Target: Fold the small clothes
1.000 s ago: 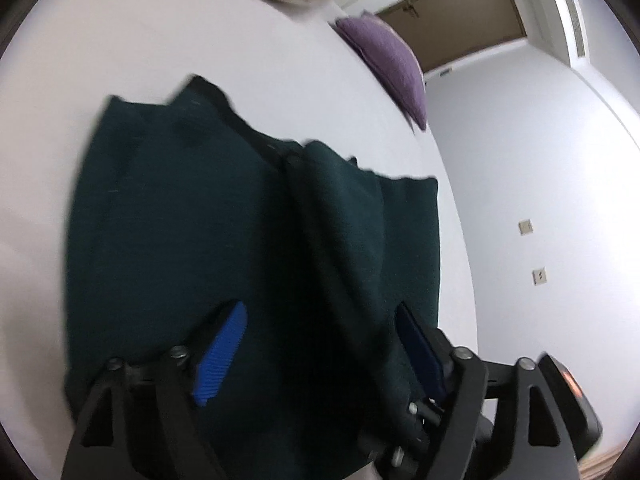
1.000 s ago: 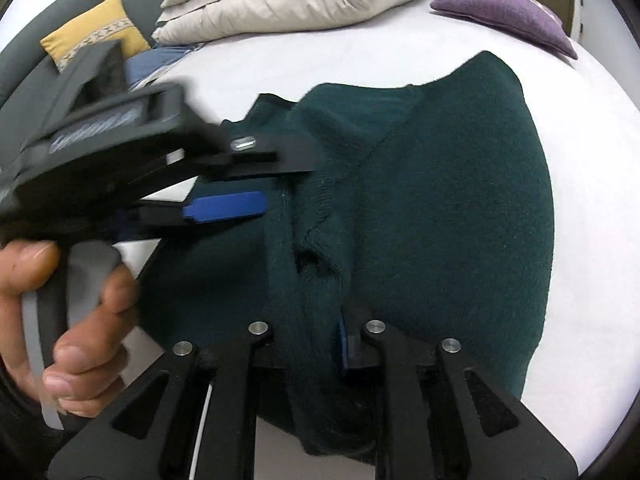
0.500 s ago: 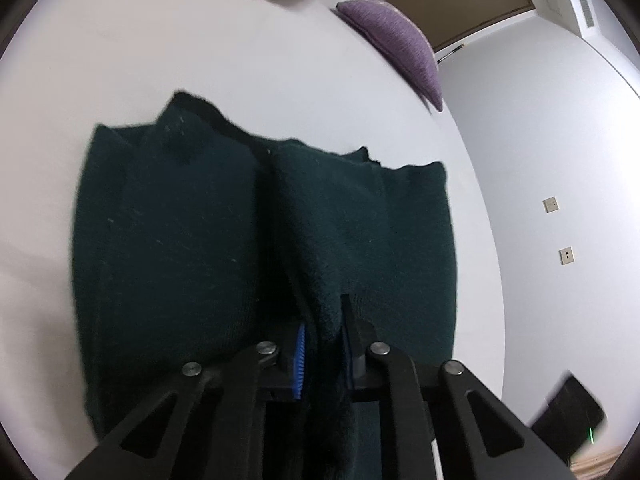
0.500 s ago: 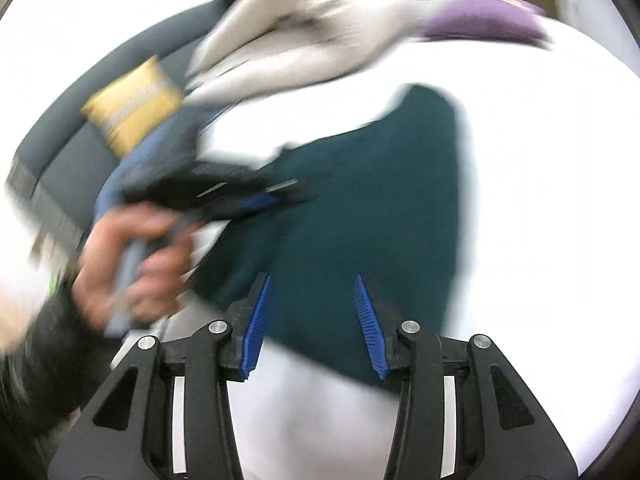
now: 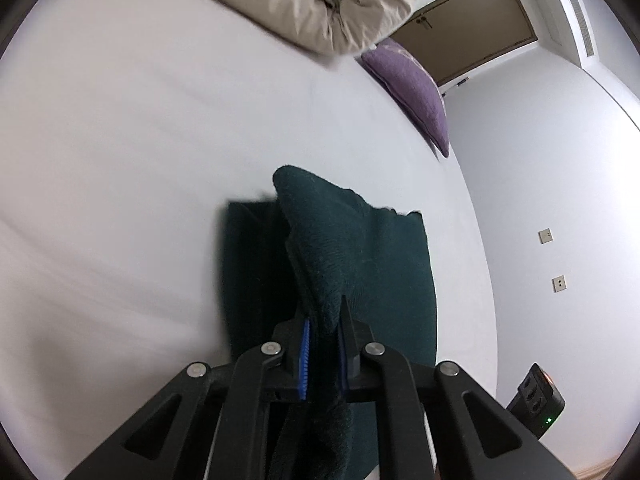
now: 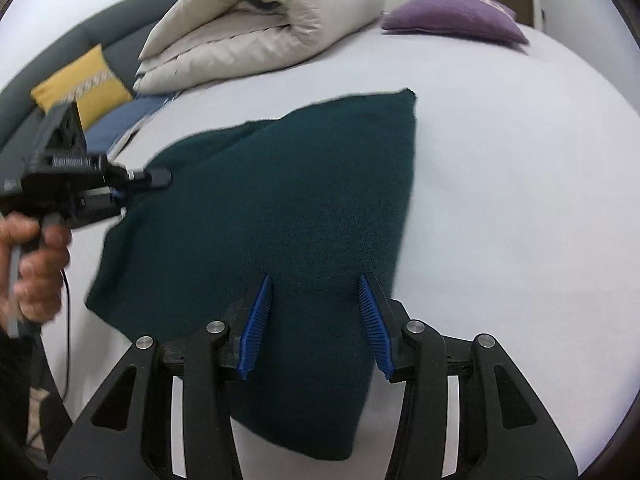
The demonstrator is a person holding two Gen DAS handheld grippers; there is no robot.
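A dark green knitted garment (image 6: pixel 280 200) lies folded on the white bed (image 6: pixel 500 160). My left gripper (image 5: pixel 324 320) is shut on a raised fold of the garment (image 5: pixel 380 264), which stands up from the pads as a ridge. In the right wrist view the left gripper (image 6: pixel 132 188) pinches the garment's left edge, held by a hand (image 6: pixel 36 272). My right gripper (image 6: pixel 316 292) hovers over the garment's near end. Its jaws are opening, and the blue pads (image 6: pixel 256 320) press on nothing.
A rolled beige duvet (image 6: pixel 260 28) and a purple cushion (image 6: pixel 452 20) lie at the far side of the bed. A yellow cushion (image 6: pixel 86 84) and a blue cloth (image 6: pixel 120 120) sit at far left. A black device (image 5: pixel 536 404) stands on the floor by the wall.
My left gripper shut on a fold of the garment and pulled it up and across, so the garment looks narrower. My right gripper let go of the cloth, opened and drew back.
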